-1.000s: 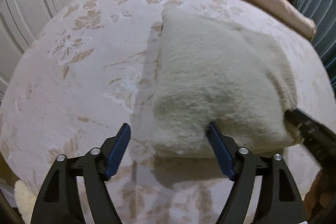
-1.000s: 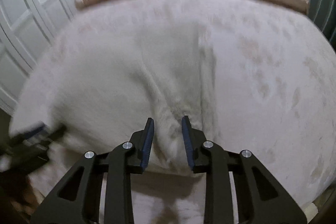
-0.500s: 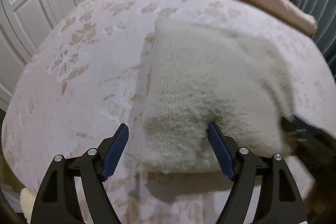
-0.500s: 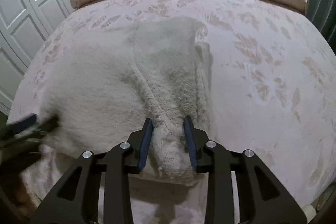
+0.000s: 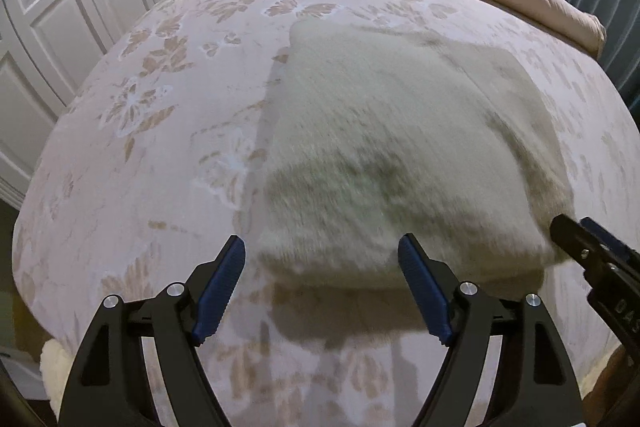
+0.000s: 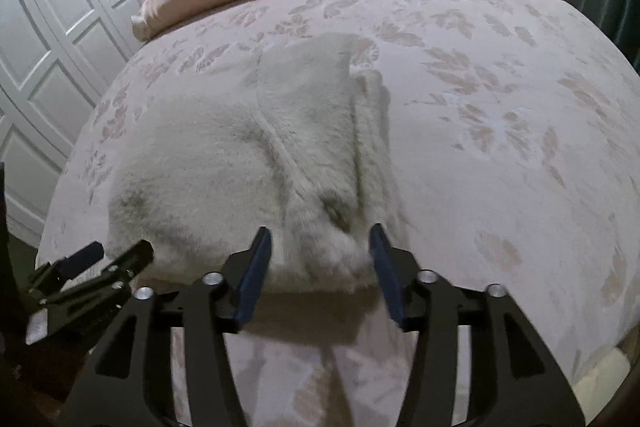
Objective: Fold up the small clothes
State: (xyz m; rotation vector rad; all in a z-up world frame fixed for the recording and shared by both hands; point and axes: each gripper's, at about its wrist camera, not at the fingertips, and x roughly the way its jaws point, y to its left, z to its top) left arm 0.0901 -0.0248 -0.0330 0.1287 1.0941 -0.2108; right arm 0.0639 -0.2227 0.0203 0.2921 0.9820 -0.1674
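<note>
Left gripper and right gripper both spread, just before folded fuzzy cream knit garment. Judgement: withdraw straight back without snagging fuzz.

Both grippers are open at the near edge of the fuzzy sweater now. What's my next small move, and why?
Probably back both away. The left gripper and right gripper are open and hold nothing, and the cream sweater lies as a compact bundle on the floral bedspread. Then check the uneven right-hand flap.
</note>
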